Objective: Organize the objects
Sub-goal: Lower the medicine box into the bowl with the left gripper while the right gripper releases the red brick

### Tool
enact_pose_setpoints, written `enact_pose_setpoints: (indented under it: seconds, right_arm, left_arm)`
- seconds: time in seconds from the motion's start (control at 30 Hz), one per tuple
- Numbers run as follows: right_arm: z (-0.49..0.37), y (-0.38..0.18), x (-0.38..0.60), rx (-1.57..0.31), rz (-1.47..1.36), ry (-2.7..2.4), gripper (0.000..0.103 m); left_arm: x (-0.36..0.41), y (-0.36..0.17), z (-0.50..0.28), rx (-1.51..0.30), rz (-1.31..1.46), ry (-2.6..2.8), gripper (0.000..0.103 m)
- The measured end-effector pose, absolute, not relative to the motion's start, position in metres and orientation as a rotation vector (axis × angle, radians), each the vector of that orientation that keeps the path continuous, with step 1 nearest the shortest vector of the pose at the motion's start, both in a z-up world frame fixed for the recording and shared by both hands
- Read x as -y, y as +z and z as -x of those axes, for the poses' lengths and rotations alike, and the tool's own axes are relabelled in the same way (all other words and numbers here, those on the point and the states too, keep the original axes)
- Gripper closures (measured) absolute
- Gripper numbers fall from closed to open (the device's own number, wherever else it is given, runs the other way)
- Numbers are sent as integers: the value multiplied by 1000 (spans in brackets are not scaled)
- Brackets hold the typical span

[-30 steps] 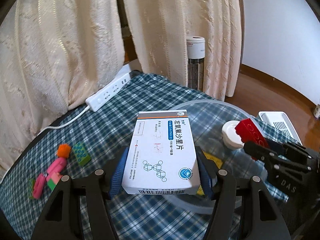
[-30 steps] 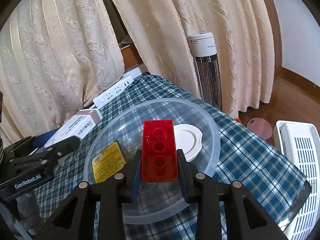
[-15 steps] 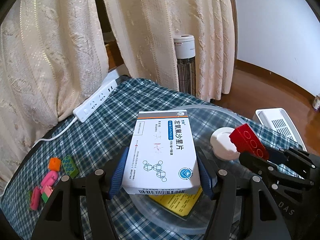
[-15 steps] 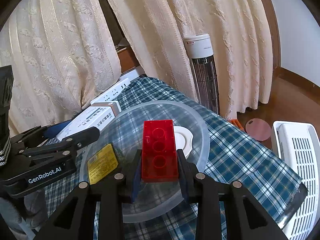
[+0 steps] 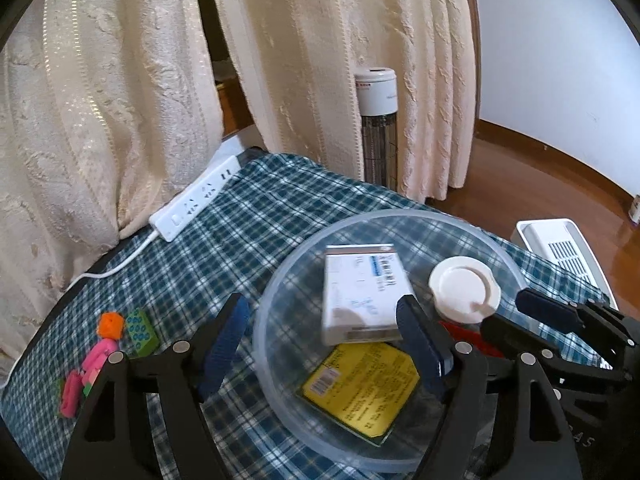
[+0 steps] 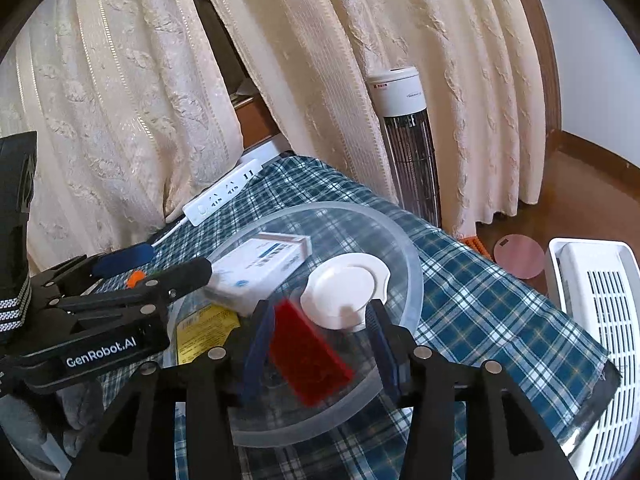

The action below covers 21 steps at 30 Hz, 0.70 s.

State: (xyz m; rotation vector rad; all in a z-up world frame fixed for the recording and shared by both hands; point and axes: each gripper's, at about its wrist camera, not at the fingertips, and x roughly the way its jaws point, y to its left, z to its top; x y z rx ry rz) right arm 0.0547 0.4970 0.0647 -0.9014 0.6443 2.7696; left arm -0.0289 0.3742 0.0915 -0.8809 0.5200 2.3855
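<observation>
A clear round plastic bowl (image 5: 280, 280) (image 6: 412, 276) stands on the plaid table. In it lie a white medicine box (image 5: 360, 292) (image 6: 260, 268), a white round lid (image 5: 464, 290) (image 6: 344, 290), a yellow packet (image 5: 360, 388) (image 6: 204, 332) and a blurred red brick (image 6: 306, 356) (image 5: 476, 338). My left gripper (image 5: 322, 342) is open over the bowl, the box below and beyond its fingers. My right gripper (image 6: 320, 344) is open, the red brick loose between its fingers.
A white power strip (image 5: 192, 204) lies at the table's back edge by the curtains. Pink, orange and green toy blocks (image 5: 108, 344) lie at the left. A tower heater (image 6: 408, 140) and a white slatted appliance (image 6: 600, 300) stand beyond the table's right side.
Both grippers have opened. The medicine box has dropped from the left gripper into the bowl, and the red brick has dropped from the right gripper into the bowl.
</observation>
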Motion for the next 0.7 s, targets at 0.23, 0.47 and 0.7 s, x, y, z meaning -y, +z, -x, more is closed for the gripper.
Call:
enact_pose_setpoints:
  seconds: [0.23,0.47,0.7]
  right_arm:
    - [-53,66,-488,-638,913,2776,52]
    - [-50,71,-475,-619,917,2786,50]
    - [-46,77,-459,-588,926,2802,50]
  left_arm:
    - [-361,93,26,-567,854,2457,25]
    - [-341,94,27,-557,867,2490,24]
    - [-318,94,29,-537,887,2525,24]
